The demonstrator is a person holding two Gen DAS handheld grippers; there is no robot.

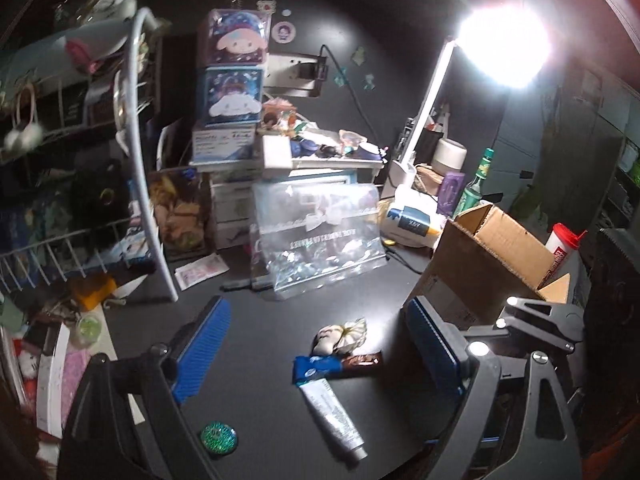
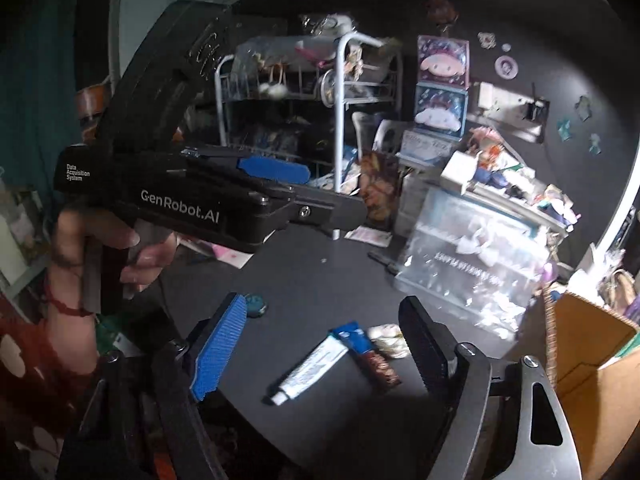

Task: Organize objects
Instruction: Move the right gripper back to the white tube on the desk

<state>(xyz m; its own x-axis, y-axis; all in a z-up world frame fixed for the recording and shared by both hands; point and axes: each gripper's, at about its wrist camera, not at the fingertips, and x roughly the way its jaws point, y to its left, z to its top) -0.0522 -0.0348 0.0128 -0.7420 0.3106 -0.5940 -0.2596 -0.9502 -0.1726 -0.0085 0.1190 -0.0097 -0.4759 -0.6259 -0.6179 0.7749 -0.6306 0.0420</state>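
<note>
On the dark desk (image 1: pixel 276 320) lie a white tube (image 1: pixel 332 412), a blue and brown snack bar (image 1: pixel 336 364), a small pale plush trinket (image 1: pixel 342 336) and a green glitter disc (image 1: pixel 219 436). My left gripper (image 1: pixel 320 344) hovers over them, open, with nothing between its blue pads. The right wrist view shows the same tube (image 2: pixel 308 368), bar (image 2: pixel 368 352), trinket (image 2: pixel 386 338) and disc (image 2: pixel 255 305). My right gripper (image 2: pixel 320 350) is open above them and holds nothing. A hand (image 2: pixel 100 248) holds the left gripper (image 2: pixel 312 188) at the upper left.
An open cardboard box (image 1: pixel 492 264) (image 2: pixel 588 344) stands at the right. A clear plastic bag (image 1: pixel 320 240), stacked boxes (image 1: pixel 236 80) and a white wire rack (image 1: pixel 148 160) crowd the back and left. A glaring desk lamp (image 1: pixel 500 44), a green bottle (image 1: pixel 478 184) and a red-lidded cup (image 1: pixel 564 244) stand behind the box.
</note>
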